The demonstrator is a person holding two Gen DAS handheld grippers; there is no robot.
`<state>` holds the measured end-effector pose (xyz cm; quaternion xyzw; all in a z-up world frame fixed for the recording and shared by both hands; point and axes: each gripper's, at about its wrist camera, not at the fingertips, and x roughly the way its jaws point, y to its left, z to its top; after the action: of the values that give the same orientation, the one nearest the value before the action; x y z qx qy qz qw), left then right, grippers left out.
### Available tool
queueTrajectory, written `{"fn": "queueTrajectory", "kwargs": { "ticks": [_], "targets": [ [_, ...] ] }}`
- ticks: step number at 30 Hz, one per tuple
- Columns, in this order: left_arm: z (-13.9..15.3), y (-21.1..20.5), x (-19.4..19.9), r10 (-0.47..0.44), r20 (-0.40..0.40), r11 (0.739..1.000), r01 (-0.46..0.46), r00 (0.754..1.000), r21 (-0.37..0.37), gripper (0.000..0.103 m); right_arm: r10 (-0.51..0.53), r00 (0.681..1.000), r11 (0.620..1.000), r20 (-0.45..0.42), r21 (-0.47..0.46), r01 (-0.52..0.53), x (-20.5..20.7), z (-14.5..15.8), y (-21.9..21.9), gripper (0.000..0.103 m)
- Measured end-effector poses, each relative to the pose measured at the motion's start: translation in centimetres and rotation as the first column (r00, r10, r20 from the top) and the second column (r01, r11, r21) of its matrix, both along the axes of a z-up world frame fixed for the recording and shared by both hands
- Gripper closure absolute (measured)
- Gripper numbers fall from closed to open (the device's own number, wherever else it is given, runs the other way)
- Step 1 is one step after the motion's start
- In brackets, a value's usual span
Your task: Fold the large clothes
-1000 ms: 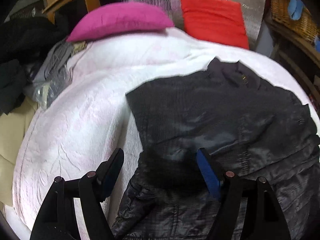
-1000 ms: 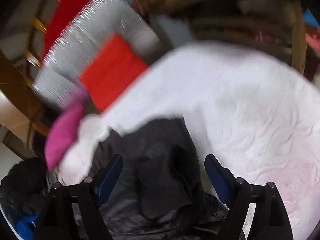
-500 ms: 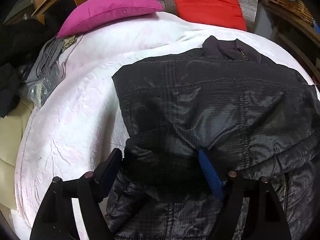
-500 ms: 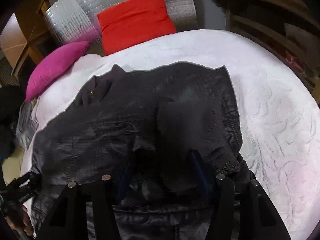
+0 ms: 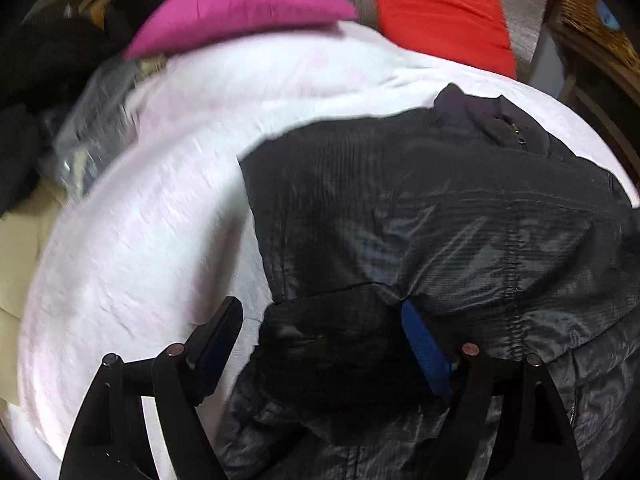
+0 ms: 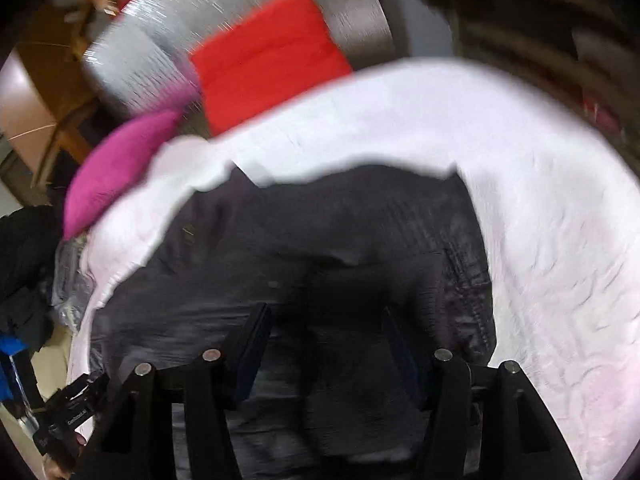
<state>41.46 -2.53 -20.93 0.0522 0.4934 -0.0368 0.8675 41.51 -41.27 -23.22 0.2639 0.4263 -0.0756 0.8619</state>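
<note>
- Since half a second ago both views have swung and blurred; the jacket (image 5: 440,220) sits lower and more to the right in the left view.
- The bed (image 5: 160,220) carries the jacket, which lies spread, collar toward the red cushion (image 5: 440,12).
- Folding looks just begun: the body is still flat and wide.
- White cover is open on both sides of the jacket; the pink pillow (image 5: 240,8) is well apart.
- Left hand-held gripper (image 5: 320,344): jaws apart, dark cloth between.
- Right hand-held gripper (image 6: 324,340): jaws apart over cloth.

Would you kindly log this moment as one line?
task: fold | item: black jacket flat on white bedspread | left gripper: open | right gripper: open
</note>
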Motion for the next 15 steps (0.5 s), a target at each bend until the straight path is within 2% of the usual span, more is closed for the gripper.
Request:
{"fn": "queueTrajectory", "kwargs": {
  "ticks": [3,5,6,9,12,13,15],
  "targets": [
    [0.6,0.1,0.0,0.002,0.0,1.0,-0.002,1.0,-0.006,0.02,0.0,1.0,1.0,0.013,0.023,0.0,-0.4,0.6,-0.6,0.042],
    [1.6,0.1,-0.3,-0.002,0.032,1.0,0.002,0.999,-0.012,0.02,-0.005,0.998,0.999,0.062,0.04,0.002,-1.2,1.6,-0.5,0.042],
    [2.0,0.2,-0.5,-0.001,0.044,1.0,0.002,0.999,-0.025,0.02,0.015,0.994,0.998,0.104,0.052,-0.02,-1.7,2.5,-0.1,0.042],
    [2.9,-0.1,-1.2,-0.008,0.072,0.999,0.01,0.997,-0.033,0.02,0.086,0.99,0.994,0.116,0.058,-0.093,-2.2,3.3,1.7,0.042],
    [2.2,-1.1,-1.6,-0.046,0.072,0.998,0.042,0.996,0.048,0.02,0.17,0.985,0.985,0.019,-0.009,-0.17,-2.3,2.4,4.7,0.041],
    [1.6,-1.5,-1.7,-0.055,0.058,0.995,0.05,0.997,0.084,0.02,0.186,0.981,0.98,-0.047,-0.065,-0.189,-1.9,1.4,5.9,0.041],
    [0.5,-2.3,-1.9,-0.075,0.047,0.988,0.068,0.996,0.139,0.019,0.217,0.972,0.957,-0.088,-0.178,-0.229,-2.0,0.8,7.4,0.041]
  ]
}}
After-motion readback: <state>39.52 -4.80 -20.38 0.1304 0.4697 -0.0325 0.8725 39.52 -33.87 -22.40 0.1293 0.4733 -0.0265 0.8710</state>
